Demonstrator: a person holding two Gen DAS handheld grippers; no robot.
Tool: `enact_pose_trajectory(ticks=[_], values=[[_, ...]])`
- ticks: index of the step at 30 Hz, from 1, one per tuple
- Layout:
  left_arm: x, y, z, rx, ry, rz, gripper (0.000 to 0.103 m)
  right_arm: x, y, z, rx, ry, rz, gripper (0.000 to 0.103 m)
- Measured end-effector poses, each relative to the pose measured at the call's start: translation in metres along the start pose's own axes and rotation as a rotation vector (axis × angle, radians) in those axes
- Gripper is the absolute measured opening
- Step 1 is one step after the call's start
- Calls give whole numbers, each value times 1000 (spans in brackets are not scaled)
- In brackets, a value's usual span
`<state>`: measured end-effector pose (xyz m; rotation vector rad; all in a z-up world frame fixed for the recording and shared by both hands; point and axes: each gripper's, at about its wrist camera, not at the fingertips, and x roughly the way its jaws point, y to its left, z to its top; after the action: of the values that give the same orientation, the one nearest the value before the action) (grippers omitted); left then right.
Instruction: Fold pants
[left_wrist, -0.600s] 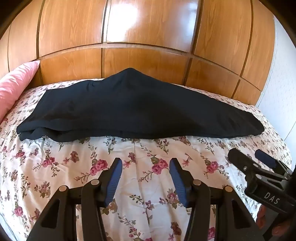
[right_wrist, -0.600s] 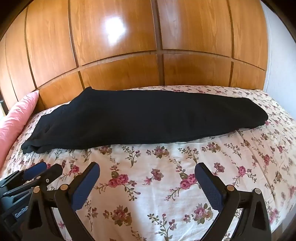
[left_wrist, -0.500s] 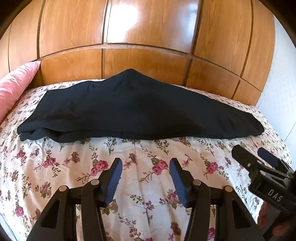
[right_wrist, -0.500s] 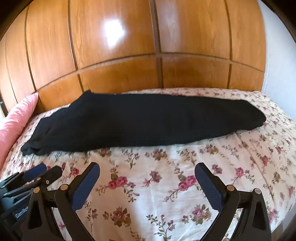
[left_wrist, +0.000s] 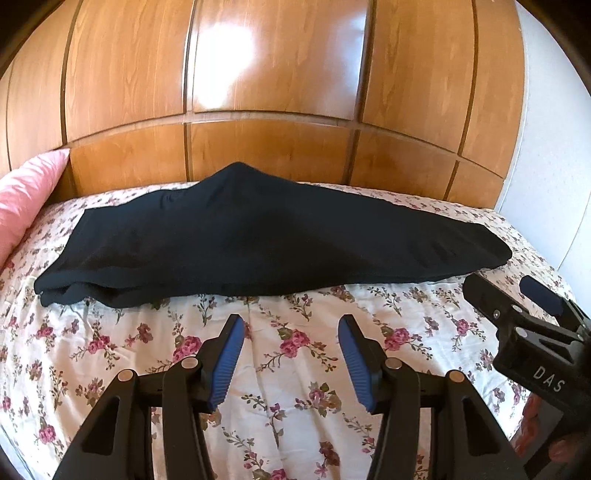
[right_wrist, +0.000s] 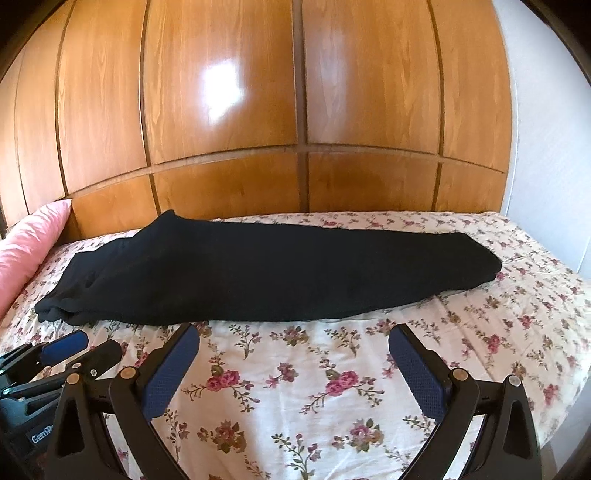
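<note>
A glossy wood-panelled wall (right_wrist: 295, 110) rises directly behind the bed (right_wrist: 295, 387), reflecting a bright light patch. The bed carries a floral sheet. A pink pillow (right_wrist: 26, 247) rests at its left end. A white wall (right_wrist: 546, 147) adjoins its right end.

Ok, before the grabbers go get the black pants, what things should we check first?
1. Left gripper open, holding nothing: ok.
2. Right gripper open, holding nothing: ok.
3. Pants lying stretched out across the bed, nothing on top: ok.
4. Both ends of the pants in view, one end toward the pink pillow: ok.
5. Grippers apart from each other and short of the pants: ok.
6. Legs stacked evenly underneath: cannot tell.
</note>
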<state>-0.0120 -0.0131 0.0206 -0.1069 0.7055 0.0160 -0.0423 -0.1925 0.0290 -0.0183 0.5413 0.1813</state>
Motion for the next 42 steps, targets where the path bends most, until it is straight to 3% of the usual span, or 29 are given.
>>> enact_pose_trajectory(ticks=[5, 16, 20, 25, 30, 33, 37, 39, 41, 42], values=[[-2, 0, 1, -4, -5, 7, 54, -8, -3, -3, 9, -12, -10, 103], [-18, 0, 2, -45, -88, -74, 54, -21, -2, -2, 9, -29, -8, 103], [-15, 3, 2, -57, -50, -116, 54, -17, -3, -3, 17, -15, 3, 103], [1, 20, 0, -160, 44, -224, 56, -5, -8, -7, 40, 9, 55, 103], [19, 47, -3, -272, 144, -227, 62, 11, -19, -9, 35, 62, 49, 103], [23, 68, -4, -353, 129, -254, 66, 26, -33, -12, 36, 124, 41, 103], [22, 92, 1, -387, 38, -207, 66, 44, -55, -9, 56, 166, 86, 102], [25, 102, 8, -393, 25, -197, 64, 50, -65, -4, 78, 168, 109, 96], [30, 114, 15, -408, 16, -180, 64, 57, -73, 2, 110, 174, 156, 83], [35, 121, 18, -422, 14, -172, 63, 65, -78, 6, 132, 193, 176, 70]])
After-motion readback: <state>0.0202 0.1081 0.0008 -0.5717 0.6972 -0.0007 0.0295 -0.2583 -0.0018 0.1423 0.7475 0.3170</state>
